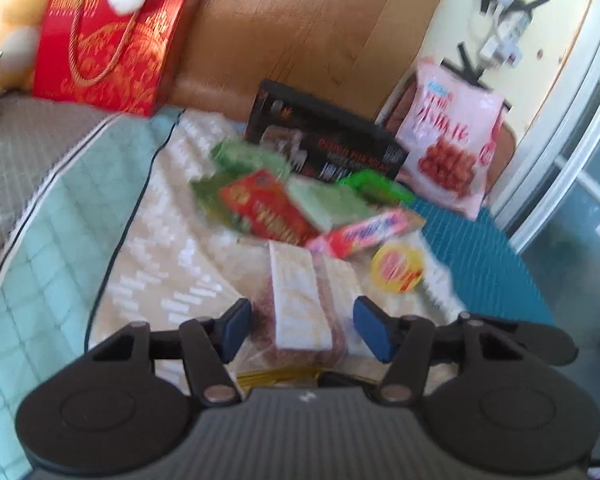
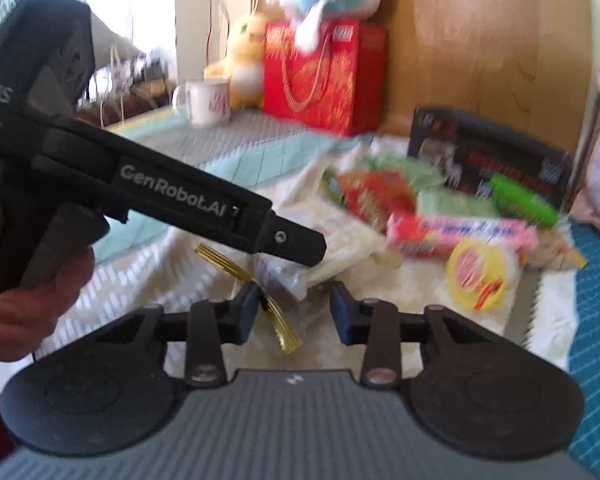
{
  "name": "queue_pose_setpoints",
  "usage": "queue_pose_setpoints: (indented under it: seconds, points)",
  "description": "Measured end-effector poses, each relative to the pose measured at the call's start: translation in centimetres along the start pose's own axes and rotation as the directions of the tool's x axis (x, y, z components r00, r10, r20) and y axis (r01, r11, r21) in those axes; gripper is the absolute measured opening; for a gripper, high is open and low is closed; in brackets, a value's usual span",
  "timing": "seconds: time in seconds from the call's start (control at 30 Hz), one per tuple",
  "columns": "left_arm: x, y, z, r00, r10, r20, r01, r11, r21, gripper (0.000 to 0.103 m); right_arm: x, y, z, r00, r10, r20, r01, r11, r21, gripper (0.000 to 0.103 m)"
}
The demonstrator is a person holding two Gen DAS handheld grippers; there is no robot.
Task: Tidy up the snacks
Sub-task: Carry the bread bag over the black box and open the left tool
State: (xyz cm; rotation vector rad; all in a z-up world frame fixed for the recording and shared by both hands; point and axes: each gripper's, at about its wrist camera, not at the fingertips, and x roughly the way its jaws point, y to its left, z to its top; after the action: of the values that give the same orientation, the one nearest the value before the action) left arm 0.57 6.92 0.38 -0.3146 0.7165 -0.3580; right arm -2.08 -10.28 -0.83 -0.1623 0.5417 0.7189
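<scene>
The left hand-held gripper (image 1: 302, 330) straddles a clear snack bag (image 1: 300, 312) lying on the cream blanket (image 1: 160, 280), pads not visibly pressing. The right hand-held gripper (image 2: 294, 312) hangs released near its gold twist tie (image 2: 278, 320). The slippery film could slide out, or the two grippers may collide.

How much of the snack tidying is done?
Hardly any looks done: the red box, pink box, green packet and yellow tub lie jumbled on the cloth. In hand: a clear bag sits between the left gripper's jaws, the right gripper by its gold tie. Sorting remains.
</scene>
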Motion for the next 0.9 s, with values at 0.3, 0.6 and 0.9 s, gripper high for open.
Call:
queue_pose_setpoints:
  seconds: [0.3,0.6,0.9]
  points:
    - [2.5,-4.2,11.2,0.982,-0.08,0.174,0.076,0.997,0.029,0.055,-1.4,-6.4,7.8,0.962,-0.142,0.234,0.144,0.99,0.009,0.038]
    - [12.9,-3.8,17.4,0.992,-0.047,0.114,0.054,0.997,-0.055,0.055,4.3,-15.6,11.7,0.955,-0.227,0.191,0.205,0.97,0.128,0.038]
    - [13.5,-1.7,16.5,0.992,-0.022,0.127,0.031,0.997,-0.064,0.061,3.5,-19.0,9.7,0.955,-0.24,0.175,0.193,0.949,0.248,0.046]
